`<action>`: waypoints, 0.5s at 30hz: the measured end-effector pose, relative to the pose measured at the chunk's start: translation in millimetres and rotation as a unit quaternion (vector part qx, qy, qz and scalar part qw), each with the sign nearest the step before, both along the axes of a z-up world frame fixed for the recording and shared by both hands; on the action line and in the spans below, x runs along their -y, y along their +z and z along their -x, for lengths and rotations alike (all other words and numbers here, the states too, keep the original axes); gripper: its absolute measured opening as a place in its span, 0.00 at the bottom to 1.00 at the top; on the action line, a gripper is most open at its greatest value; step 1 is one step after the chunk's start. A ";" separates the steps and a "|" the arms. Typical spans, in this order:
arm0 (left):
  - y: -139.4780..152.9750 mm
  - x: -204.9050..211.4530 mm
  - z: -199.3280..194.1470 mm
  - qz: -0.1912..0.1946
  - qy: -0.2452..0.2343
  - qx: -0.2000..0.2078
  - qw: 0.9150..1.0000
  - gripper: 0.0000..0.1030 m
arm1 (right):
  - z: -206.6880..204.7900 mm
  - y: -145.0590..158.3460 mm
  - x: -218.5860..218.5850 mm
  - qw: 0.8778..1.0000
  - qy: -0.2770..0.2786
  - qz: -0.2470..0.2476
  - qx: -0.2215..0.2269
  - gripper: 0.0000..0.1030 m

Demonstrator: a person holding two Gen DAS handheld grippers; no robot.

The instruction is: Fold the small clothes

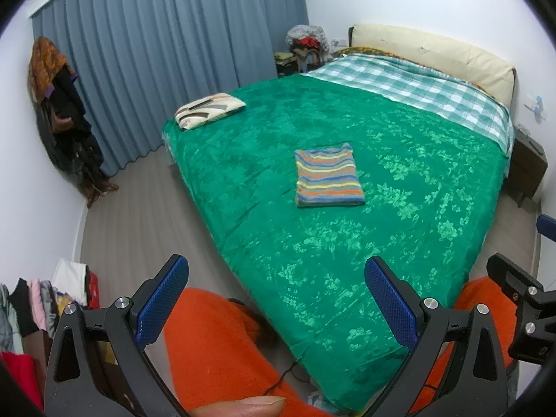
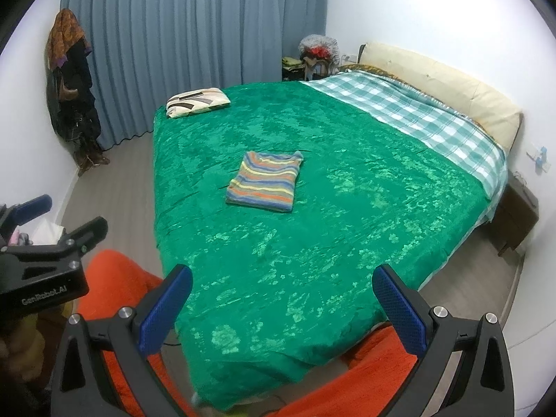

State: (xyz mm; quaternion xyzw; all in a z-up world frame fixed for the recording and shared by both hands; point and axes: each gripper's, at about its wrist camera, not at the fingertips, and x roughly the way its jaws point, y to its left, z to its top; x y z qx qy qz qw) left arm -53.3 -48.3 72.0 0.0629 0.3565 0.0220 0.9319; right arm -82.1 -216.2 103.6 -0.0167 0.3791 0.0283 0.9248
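I hold my left gripper above the near corner of the bed, and its blue fingers stand wide apart with nothing between them. My right gripper is the same: the fingers are spread wide and they hold nothing. The striped shirt lies folded in a neat rectangle near the middle of the green bedspread, well apart from both grippers. A folded patterned cloth rests at the far left corner of the bed, near the blue curtain. At the head of the bed I see a checked sheet and a cream headboard. Orange fabric shows below my fingers.
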 end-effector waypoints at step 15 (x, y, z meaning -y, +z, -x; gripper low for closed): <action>1.1 -3.6 -1.0 -0.002 0.007 0.005 1.000 0.99 | 0.5 -0.9 -3.3 1.000 0.004 -0.009 -0.005 0.99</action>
